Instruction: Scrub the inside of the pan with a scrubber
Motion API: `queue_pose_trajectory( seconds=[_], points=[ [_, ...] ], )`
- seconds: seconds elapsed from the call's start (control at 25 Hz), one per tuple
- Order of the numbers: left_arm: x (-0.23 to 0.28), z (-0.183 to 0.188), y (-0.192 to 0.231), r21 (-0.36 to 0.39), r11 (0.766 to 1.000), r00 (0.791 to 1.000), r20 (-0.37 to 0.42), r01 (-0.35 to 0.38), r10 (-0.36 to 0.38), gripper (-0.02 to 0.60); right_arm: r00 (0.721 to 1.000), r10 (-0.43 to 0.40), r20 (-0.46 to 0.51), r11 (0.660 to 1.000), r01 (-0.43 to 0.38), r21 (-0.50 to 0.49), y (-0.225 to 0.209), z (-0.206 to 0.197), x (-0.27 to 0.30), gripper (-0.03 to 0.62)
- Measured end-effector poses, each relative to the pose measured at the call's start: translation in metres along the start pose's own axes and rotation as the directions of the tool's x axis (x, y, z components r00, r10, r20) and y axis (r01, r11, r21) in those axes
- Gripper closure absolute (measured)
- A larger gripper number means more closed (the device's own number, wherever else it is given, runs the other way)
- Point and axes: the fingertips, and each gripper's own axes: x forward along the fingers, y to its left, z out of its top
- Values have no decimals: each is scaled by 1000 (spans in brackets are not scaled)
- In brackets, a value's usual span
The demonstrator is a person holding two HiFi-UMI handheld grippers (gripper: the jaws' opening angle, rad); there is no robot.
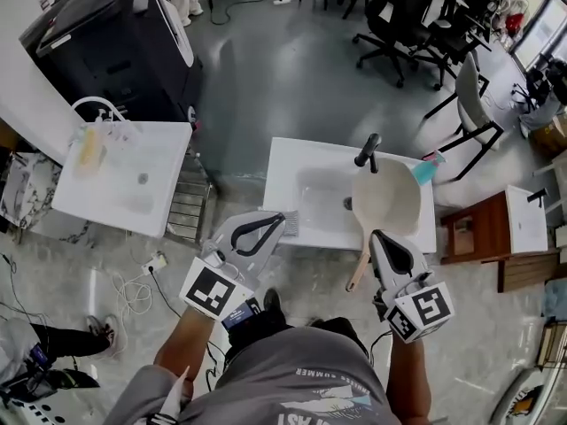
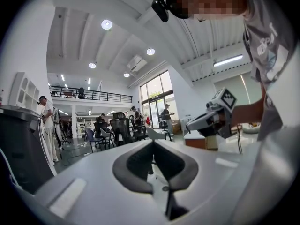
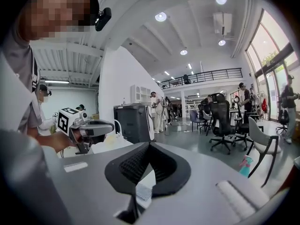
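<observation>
A cream pan (image 1: 386,197) rests in the right part of a white sink (image 1: 283,175), and its wooden handle (image 1: 359,268) sticks out over the front edge. A grey ribbed scrubber (image 1: 291,224) lies at the sink's front left corner. My left gripper (image 1: 283,222) (image 2: 152,143) hovers in front of that corner, its jaws shut with nothing seen between them. My right gripper (image 1: 376,234) (image 3: 149,144) is also shut and empty, and its tips are beside the pan handle. I cannot tell whether they touch it. Neither gripper view shows the pan.
A black faucet (image 1: 368,151) stands at the sink's back edge, with a teal bottle (image 1: 425,171) at its right end. A second white sink (image 1: 124,193) and a black machine (image 1: 115,42) are to the left. A wooden side table (image 1: 474,233) stands right, office chairs (image 1: 399,16) behind.
</observation>
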Motion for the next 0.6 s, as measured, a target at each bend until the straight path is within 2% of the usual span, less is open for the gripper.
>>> queue_pose_trajectory(
  seconds=[0.24, 0.6],
  points=[
    [-1, -11, 21, -19, 999, 999, -10, -39, 39, 580, 999, 47, -11, 999, -47, -2, 4, -2, 30, 592],
    [-5, -21, 40, -44, 988, 988, -50, -147, 145, 580, 983, 177, -48, 984, -178, -16, 9, -11, 69, 592]
  ],
)
